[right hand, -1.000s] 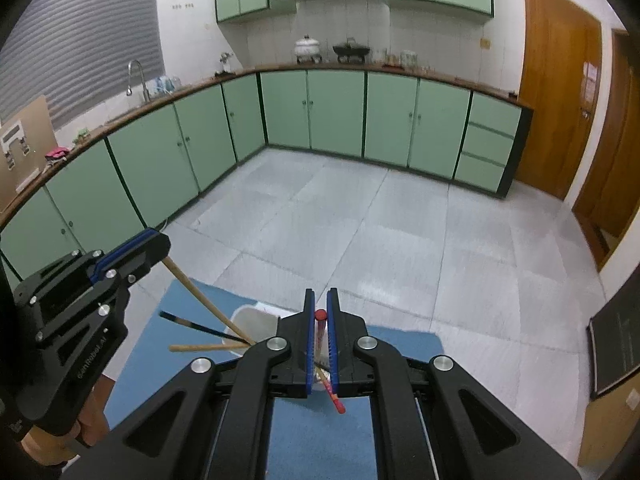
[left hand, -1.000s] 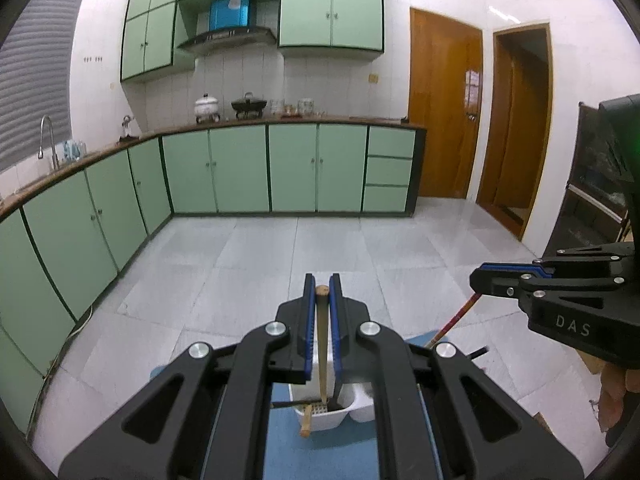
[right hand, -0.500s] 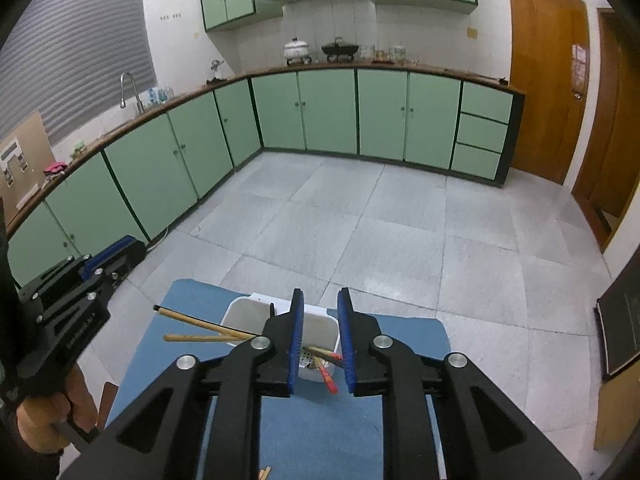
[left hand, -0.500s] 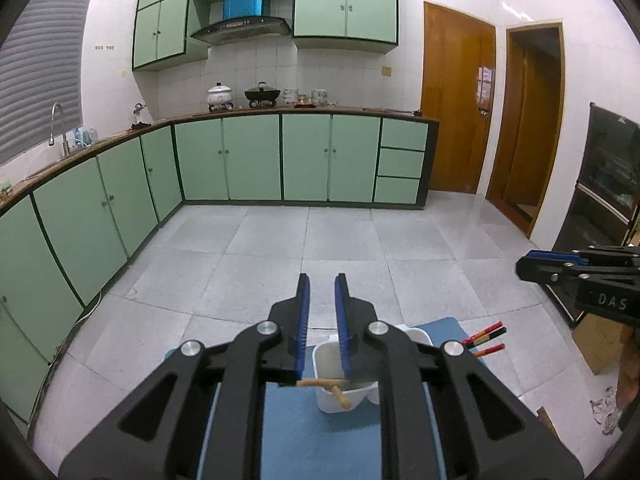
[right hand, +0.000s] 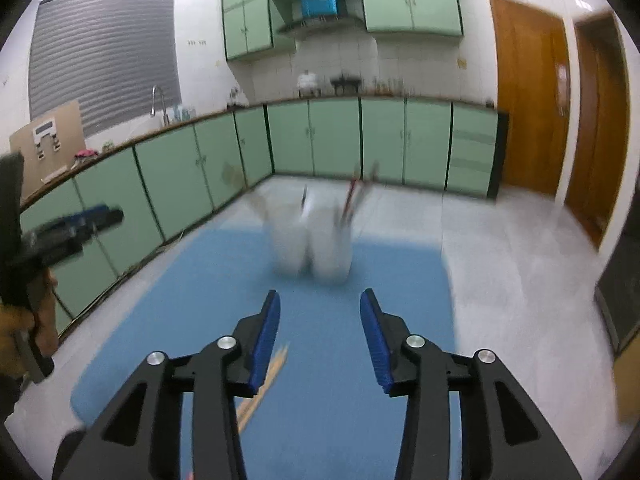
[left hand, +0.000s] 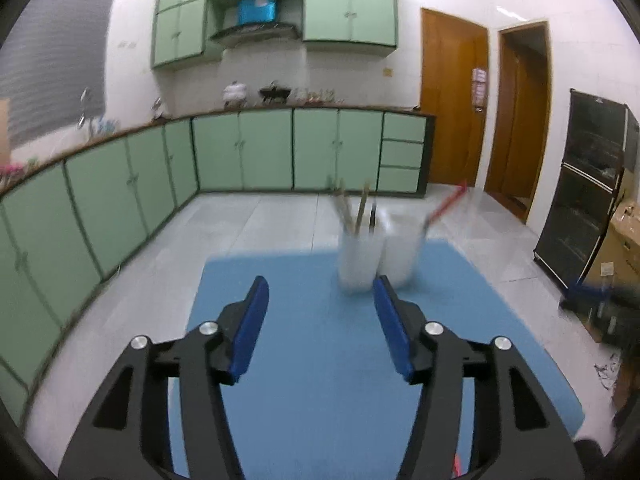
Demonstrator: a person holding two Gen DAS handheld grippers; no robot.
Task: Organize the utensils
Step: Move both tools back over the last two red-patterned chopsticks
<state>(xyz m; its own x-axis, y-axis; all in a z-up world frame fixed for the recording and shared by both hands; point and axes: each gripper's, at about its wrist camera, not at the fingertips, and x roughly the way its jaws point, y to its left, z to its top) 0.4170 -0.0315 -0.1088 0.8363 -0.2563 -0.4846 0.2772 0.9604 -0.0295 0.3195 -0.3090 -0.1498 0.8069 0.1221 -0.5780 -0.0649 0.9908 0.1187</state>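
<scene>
Left gripper [left hand: 320, 292] angled down over the blue mat [left hand: 312, 360], jaws opening, nothing between them. Right gripper [right hand: 320, 304] likewise tilted down over the mat, jaws opening, empty. White holder [left hand: 374, 260] upright at the mat's far end, ahead of both grippers, blurred; wooden chopsticks [left hand: 354, 210] in its left compartment, red chopsticks [left hand: 446, 206] in its right. More wooden chopsticks [right hand: 264, 384] flat on the mat, nearer than the holder, just beside the right gripper's left finger. Hand [right hand: 28, 320] gripping the left gripper's handle, left of the mat.
</scene>
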